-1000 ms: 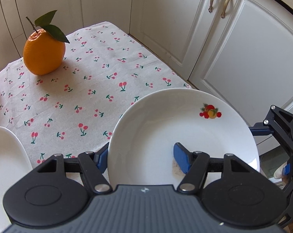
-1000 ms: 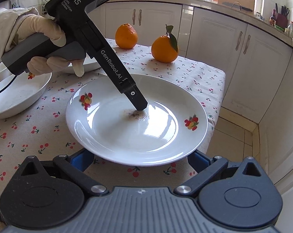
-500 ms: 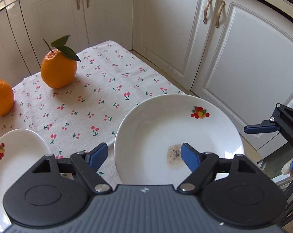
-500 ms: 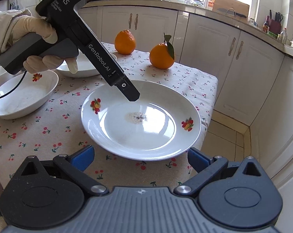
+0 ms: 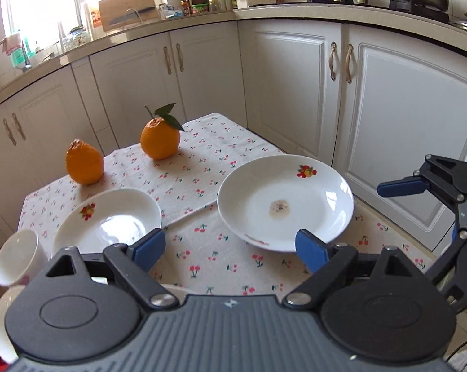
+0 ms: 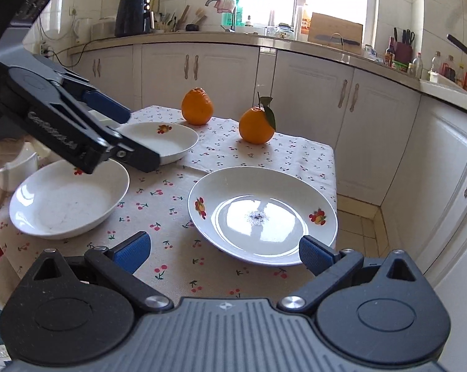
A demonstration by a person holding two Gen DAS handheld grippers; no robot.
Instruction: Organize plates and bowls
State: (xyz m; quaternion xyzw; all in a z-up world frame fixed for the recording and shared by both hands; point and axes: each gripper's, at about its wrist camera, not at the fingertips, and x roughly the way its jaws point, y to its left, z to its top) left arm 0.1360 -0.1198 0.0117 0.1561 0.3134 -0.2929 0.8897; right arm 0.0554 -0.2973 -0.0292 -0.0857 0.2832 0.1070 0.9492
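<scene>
Two black grippers with blue pads hang over a small counter [image 6: 295,158] draped in a cherry-print cloth, and the large white plate with fruit decals [image 6: 262,217] is the thing to steer by. It lies flat near the counter's front corner, a dark speckled smear at its centre, touched by neither tool. The left gripper [image 5: 230,249] has just been opening its jaws; they stand well apart with nothing between them, one blue pad in line with the plate's near rim but apart from it in the right wrist view. From that view the left gripper [image 6: 131,138] sits raised to the left of the plate, above the other dishes. The right gripper [image 6: 224,252] hovers just in front of the plate, jaws spread wide and empty. Left of the plate rests a shallow white bowl [image 6: 69,200], and beyond that a second white dish with a fruit decal [image 6: 168,139]. Behind the plate, at the far side of the cloth, stand a plain orange [image 6: 197,106] and an orange with a green leaf [image 6: 256,125]. A white cup [image 5: 18,257] lies tipped at the far left, beyond the dishes.
</scene>
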